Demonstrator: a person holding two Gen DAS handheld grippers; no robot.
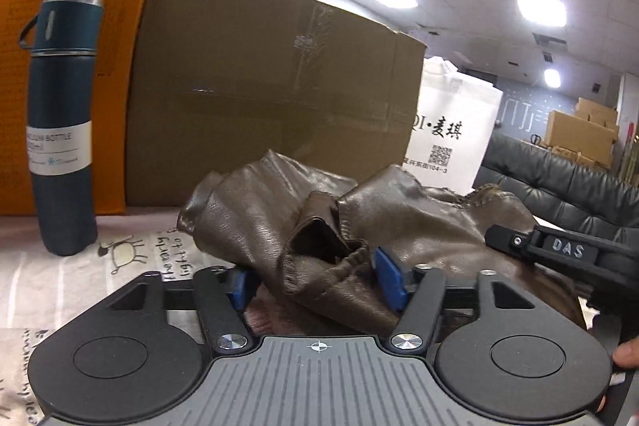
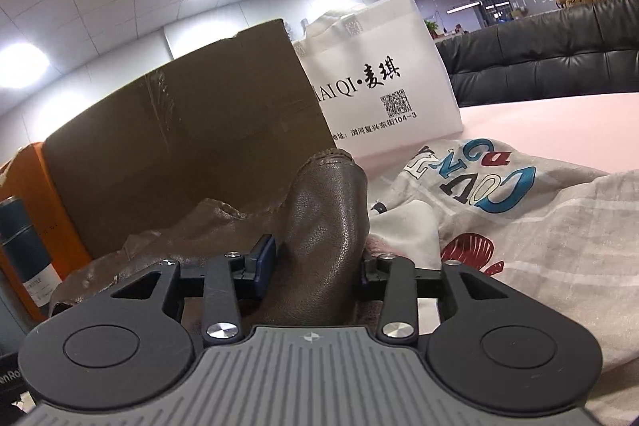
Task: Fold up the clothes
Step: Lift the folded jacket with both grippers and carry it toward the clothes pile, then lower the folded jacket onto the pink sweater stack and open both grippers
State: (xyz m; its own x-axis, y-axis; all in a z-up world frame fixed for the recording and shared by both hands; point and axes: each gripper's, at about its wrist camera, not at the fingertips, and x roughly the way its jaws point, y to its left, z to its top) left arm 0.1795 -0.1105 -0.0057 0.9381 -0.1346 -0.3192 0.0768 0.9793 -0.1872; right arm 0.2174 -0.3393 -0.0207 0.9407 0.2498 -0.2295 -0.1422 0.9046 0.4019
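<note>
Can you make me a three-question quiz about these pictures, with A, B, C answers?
1. Where does the blue bottle stand?
A. left of the big cardboard box
B. inside the white bag
C. on the black sofa

2. What colour is the leather garment?
A. red
B. brown
C. green

3. How is the bottle?
A. lying flat
B. upside down
C. upright, lid on

Answers:
1 A, it stands on the table by the box's left side.
2 B, its shiny folds are dark brown.
3 C, it stands straight with its cap on top.
</note>
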